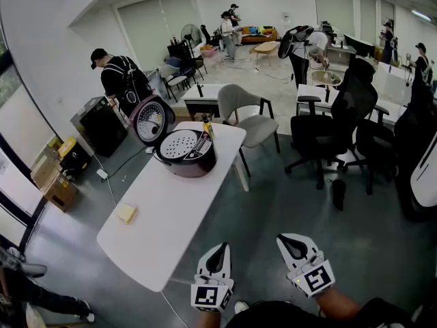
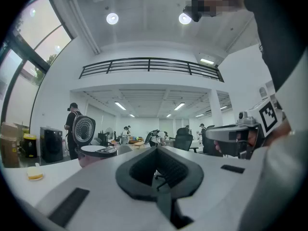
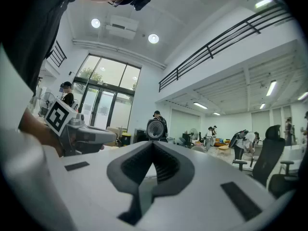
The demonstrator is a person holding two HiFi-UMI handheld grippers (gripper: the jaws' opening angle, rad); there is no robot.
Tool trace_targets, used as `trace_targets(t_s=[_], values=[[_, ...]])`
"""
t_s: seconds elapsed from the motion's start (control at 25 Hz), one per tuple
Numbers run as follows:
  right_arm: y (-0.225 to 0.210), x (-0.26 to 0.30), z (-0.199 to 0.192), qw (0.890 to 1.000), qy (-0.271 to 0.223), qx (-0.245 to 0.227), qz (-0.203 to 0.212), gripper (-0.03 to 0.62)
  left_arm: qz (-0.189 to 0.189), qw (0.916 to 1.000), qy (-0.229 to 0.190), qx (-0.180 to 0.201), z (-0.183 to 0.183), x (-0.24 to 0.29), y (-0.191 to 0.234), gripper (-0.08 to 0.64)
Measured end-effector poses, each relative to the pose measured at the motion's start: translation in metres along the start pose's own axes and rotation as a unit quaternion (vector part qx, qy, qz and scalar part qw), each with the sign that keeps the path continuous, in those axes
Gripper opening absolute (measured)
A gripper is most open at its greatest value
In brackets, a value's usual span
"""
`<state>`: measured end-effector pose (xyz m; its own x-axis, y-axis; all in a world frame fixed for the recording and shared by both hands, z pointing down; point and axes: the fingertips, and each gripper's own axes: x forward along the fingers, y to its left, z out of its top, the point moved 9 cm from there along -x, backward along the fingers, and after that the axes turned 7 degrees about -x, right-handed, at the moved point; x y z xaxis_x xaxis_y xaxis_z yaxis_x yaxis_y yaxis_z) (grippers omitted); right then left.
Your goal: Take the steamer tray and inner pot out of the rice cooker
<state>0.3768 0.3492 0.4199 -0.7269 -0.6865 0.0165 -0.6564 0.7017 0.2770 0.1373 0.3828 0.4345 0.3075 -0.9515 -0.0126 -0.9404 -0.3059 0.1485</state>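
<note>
The dark red rice cooker (image 1: 188,157) stands on the far end of the white table (image 1: 171,217) with its lid (image 1: 151,119) swung up. A white perforated steamer tray (image 1: 179,144) sits in its mouth; the inner pot below is hidden. Both grippers hang level over the floor near the table's front end, well short of the cooker. My left gripper (image 1: 219,247) is shut and holds nothing. My right gripper (image 1: 288,238) is also shut and empty. The left gripper view shows the cooker (image 2: 96,152) far off, and the right gripper view shows its lid (image 3: 155,129).
A yellow sponge (image 1: 127,213) lies on the table's near left part. A grey chair (image 1: 247,112) stands at the far end and a black office chair (image 1: 338,125) to the right. Cardboard boxes (image 1: 51,176) and a black cabinet (image 1: 100,124) line the left wall. A person (image 1: 117,78) stands behind the cooker.
</note>
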Motion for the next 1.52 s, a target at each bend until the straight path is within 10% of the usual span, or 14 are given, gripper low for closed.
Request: trace_targets(t_s=[0.72, 1.12, 1.52], values=[[0.031, 0.014, 0.018, 1.000, -0.015, 0.008, 0.005, 0.003, 0.030, 0.9986, 0.042, -0.007, -0.010, -0.044, 0.031, 0.001], [0.065, 0.046, 0.019, 0.995, -0.027, -0.015, -0.094, 0.592, 0.030, 0.9992, 0.024, -0.011, -0.005, -0.054, 0.088, 0.594], [0.037, 0.078, -0.004, 0.991, 0.000, -0.008, -0.130, 0.594, 0.016, 0.9990, 0.041, 0.001, -0.009, -0.020, 0.115, 0.594]])
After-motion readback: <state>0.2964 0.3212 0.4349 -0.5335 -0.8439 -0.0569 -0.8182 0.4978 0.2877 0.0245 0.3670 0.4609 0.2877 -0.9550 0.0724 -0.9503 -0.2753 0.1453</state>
